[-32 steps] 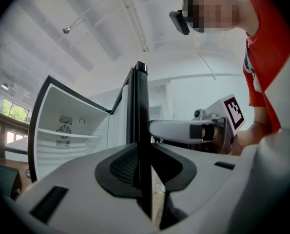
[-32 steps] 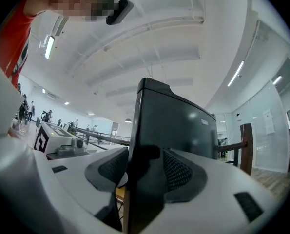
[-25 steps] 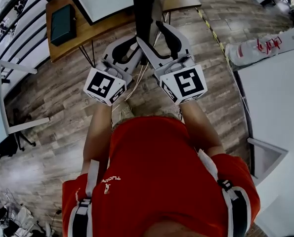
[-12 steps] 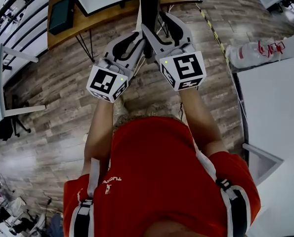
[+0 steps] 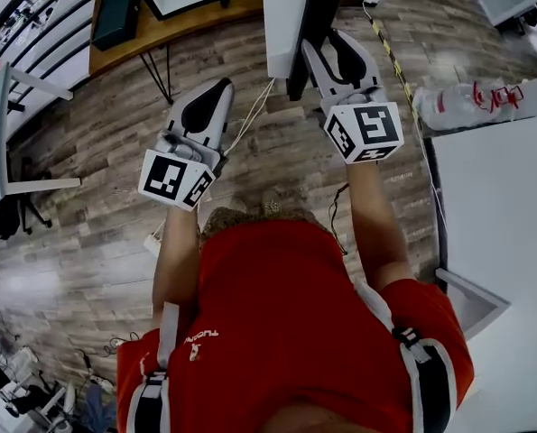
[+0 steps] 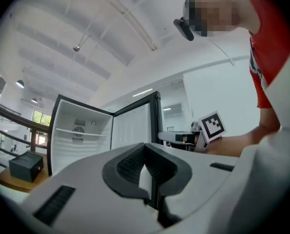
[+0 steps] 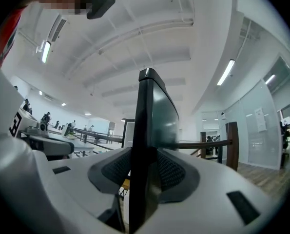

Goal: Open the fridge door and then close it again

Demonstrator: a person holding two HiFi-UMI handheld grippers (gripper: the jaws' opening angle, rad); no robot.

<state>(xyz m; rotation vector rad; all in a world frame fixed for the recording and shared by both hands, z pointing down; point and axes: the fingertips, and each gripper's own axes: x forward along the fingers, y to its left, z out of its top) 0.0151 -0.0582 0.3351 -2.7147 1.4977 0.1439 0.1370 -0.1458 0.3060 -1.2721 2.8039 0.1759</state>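
Note:
The fridge door (image 5: 291, 21) stands open, white inside with a black edge. My right gripper (image 5: 333, 59) is on that edge: in the right gripper view the dark door edge (image 7: 144, 145) fills the gap between the pads as the jaws are closing on it. My left gripper (image 5: 205, 106) hangs free to the left of the door, jaws shut with nothing between them. The left gripper view shows the shut left gripper (image 6: 147, 167) pointing at the open, empty white fridge interior (image 6: 76, 135), with the right gripper's marker cube (image 6: 212, 125) at the right.
A wooden desk (image 5: 182, 39) with a dark box (image 5: 116, 21) stands beside the fridge. A white table (image 5: 503, 242) fills the right side, with a white and red object (image 5: 471, 97) by its far end. Cables lie on the wood floor (image 5: 87, 224).
The left gripper has come off the door edge, shut, and drawn away to the left. The right gripper has moved right with the door, whose white inner face now shows.

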